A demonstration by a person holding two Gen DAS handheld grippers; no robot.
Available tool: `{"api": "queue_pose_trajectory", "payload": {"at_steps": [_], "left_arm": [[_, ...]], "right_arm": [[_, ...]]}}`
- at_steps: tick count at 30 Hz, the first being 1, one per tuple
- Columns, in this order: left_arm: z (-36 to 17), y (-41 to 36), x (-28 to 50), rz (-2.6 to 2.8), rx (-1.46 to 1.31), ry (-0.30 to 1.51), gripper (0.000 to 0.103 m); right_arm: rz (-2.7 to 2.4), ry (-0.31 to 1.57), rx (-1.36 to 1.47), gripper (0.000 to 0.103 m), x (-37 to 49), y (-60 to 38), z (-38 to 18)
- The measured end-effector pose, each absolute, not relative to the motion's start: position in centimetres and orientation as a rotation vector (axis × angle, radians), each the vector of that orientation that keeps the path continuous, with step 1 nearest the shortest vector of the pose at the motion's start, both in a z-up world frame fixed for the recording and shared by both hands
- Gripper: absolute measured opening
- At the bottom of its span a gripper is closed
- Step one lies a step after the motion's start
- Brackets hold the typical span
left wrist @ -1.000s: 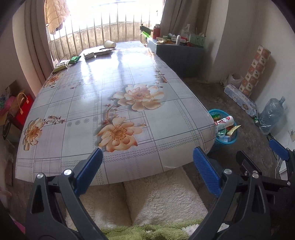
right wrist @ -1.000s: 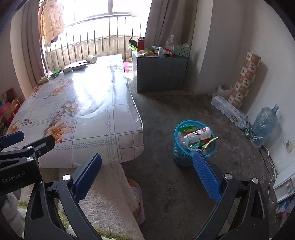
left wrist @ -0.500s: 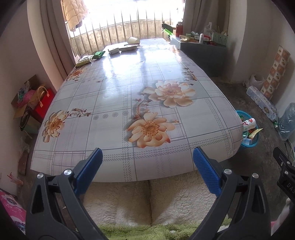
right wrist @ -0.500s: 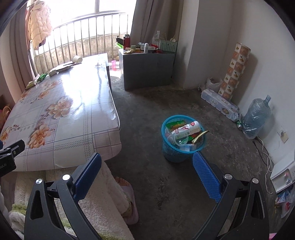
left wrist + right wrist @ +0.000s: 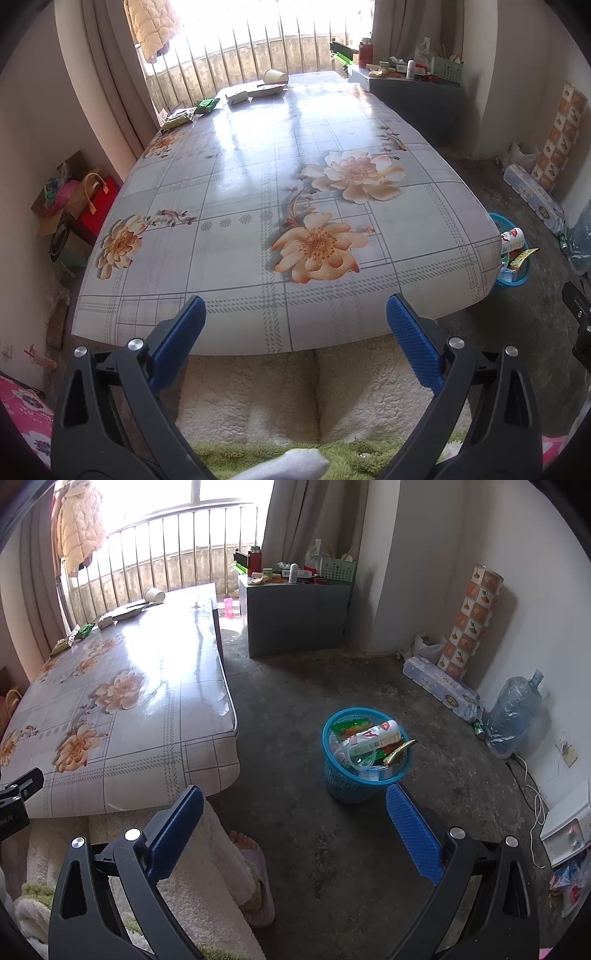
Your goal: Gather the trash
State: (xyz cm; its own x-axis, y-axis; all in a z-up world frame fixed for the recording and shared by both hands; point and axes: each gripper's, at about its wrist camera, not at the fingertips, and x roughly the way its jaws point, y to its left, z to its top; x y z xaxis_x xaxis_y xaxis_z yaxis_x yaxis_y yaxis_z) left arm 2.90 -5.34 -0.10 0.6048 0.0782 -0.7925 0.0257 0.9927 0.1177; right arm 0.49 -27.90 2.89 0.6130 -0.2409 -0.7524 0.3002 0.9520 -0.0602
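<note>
A blue mesh trash basket full of wrappers and a white bottle stands on the floor right of the table; it also shows in the left wrist view. At the table's far end lie a paper cup, a flat tray, a white packet and green wrappers. My left gripper is open and empty over the table's near edge. My right gripper is open and empty above the floor, short of the basket.
The floral-cloth table fills the left view. A grey cabinet with clutter stands at the back. A water jug, tissue pack and patterned roll line the right wall. Bags sit left of the table.
Both grippers have drawn back and risen a little; the left view has swung left across the table, the right view now centres the basket. Both stay open and empty.
</note>
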Motion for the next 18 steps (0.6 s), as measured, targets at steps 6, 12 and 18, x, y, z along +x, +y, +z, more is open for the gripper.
{"api": "queue_pose_trajectory", "payload": {"at_steps": [6,12,18], "left_arm": [[-0.15,-5.47,2.89,0.023,0.129,0.928,0.094],[-0.21,-5.57,2.99,0.015,0.132,0.932,0.094],[-0.13,-5.76,2.95,0.008,0.135,0.928,0.094]], "right_arm": [[-0.313,0.860,0.070,0.096,0.59,-27.96,2.87],[-0.310,0.859,0.069,0.096,0.51,-27.82,2.81],[-0.311,0.858,0.069,0.096,0.49,-27.77,2.81]]}}
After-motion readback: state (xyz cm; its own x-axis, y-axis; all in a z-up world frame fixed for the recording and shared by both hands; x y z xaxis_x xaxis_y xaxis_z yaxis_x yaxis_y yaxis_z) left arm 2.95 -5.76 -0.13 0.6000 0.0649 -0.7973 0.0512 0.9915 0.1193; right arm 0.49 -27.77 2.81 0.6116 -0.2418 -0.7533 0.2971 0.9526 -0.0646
